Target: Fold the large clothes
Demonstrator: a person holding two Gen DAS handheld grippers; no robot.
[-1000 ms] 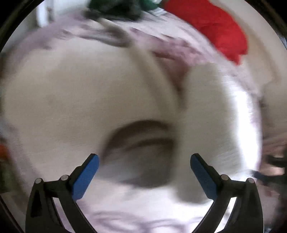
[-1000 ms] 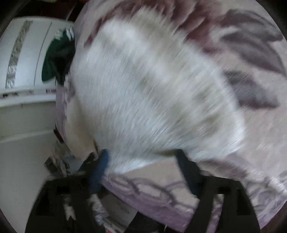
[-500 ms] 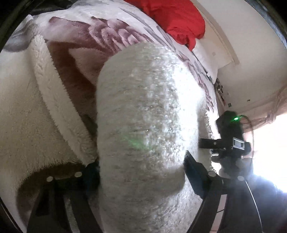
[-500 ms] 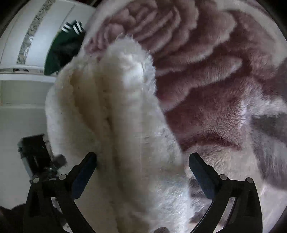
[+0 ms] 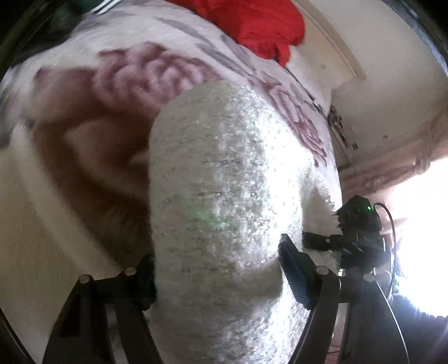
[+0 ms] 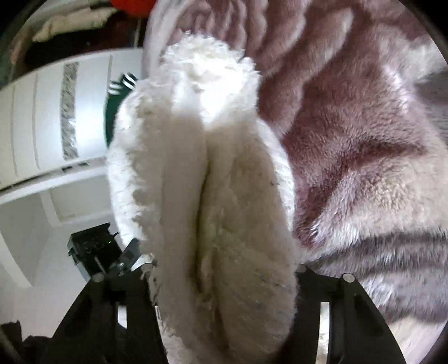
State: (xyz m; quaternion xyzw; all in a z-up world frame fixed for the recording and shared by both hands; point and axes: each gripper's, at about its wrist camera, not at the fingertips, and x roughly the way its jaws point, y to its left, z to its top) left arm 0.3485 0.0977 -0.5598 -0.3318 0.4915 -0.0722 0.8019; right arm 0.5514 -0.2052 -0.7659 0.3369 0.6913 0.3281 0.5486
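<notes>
Closest to the left wrist camera, the left tongs [image 5: 217, 268] are clamped on a thick roll of the fluffy white garment [image 5: 224, 196]; their jaws have just been closing, and the pile bulges out above and below the blue pads, which press into it on either side. The garment fills the middle of that view and hides most of what lies under it. Just right of the garment, past the right-hand pad, the other tool shows as a black block with a small green light [image 5: 361, 226] and a cable looping down from it. Left of the garment and beyond it spreads the bed blanket [image 5: 134, 75], plush, pale, with large mauve roses. Beyond the garment, at the far end of the blanket, lies a red cloth [image 5: 252, 25] in a heap, with a pale wall behind it.

In the right wrist view the right tongs [image 6: 224, 268] are likewise clamped on the garment [image 6: 212, 173]; their jaws have just been closing too, and two fat folds of cream fleece stand pinched side by side between them, so that the pads themselves are buried in the pile. Right of the garment the blanket [image 6: 364, 154] lies close under the camera. Left of the garment and lower, the black block of the left tool [image 6: 92, 249] shows. Farther off on that side stands a white cupboard [image 6: 56, 112], and a dark green cloth with white stripes [image 6: 117, 92] peeks out beside the garment's edge.
</notes>
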